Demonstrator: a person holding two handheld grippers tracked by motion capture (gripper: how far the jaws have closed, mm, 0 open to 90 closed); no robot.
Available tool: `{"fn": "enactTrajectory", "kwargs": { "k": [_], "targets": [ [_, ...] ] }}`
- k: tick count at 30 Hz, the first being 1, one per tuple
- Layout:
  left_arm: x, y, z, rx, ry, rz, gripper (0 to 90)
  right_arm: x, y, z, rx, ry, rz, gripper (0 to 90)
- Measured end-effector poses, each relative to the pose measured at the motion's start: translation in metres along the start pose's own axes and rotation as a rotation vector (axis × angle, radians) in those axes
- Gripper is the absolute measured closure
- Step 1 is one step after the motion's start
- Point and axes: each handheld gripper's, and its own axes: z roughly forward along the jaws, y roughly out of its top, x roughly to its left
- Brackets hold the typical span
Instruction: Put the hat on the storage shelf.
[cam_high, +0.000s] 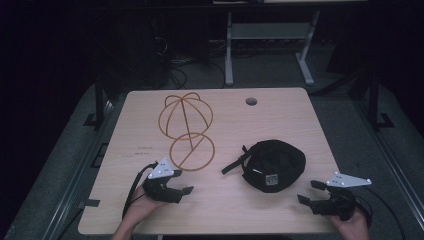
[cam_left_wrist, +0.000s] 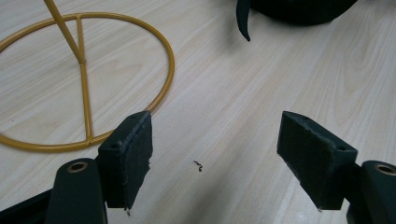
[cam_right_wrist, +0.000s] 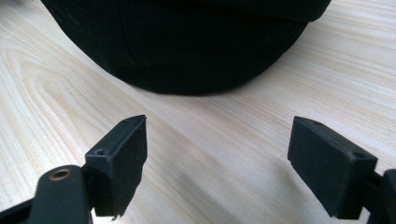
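- High view: the black cap (cam_high: 272, 165) lies on the table (cam_high: 280, 115) at about 4 o'clock from the gold wire stand (cam_high: 186, 131).
- The right gripper (cam_high: 306, 192), fingers released, sits near the cap at its 4 o'clock.
- The left gripper (cam_high: 182, 182), fingers spread and empty, rests just beside the stand's ring base at its 6 o'clock.

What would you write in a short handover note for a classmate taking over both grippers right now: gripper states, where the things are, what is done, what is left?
Left gripper: open, holding nothing, just short of the gold wire hat stand, near its ring base.
Right gripper: open, holding nothing, pointing at the black cap.
The cap lies flat on the table, right of the stand, strap trailing left.
Done: nothing gripped yet.
Left, probably: grasp the cap and set it on the stand's dome.
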Motion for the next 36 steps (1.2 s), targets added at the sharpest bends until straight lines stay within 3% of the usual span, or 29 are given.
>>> {"fn": "enactTrajectory", "kwargs": {
  "k": [7,13,17,33,36],
  "targets": [
    [-0.002,0.001,-0.002,-0.026,-0.041,0.001,25.7,0.0,0.0,-0.001,-0.009,0.009,0.008,19.1],
    [-0.009,0.003,0.0,-0.004,-0.025,0.05,24.5,0.003,0.002,-0.003,-0.031,0.013,0.005,19.2],
    [-0.012,0.004,0.0,-0.018,-0.029,0.04,24.5,0.002,0.002,-0.006,-0.042,0.011,0.005,19.6],
    [-0.016,0.006,0.005,0.0,-0.012,0.053,21.6,0.003,0.002,-0.004,-0.033,0.015,-0.006,19.7],
    [-0.016,0.008,0.007,-0.006,-0.014,0.037,21.4,0.002,0.002,-0.004,-0.035,0.015,-0.005,19.7]
  ]
}}
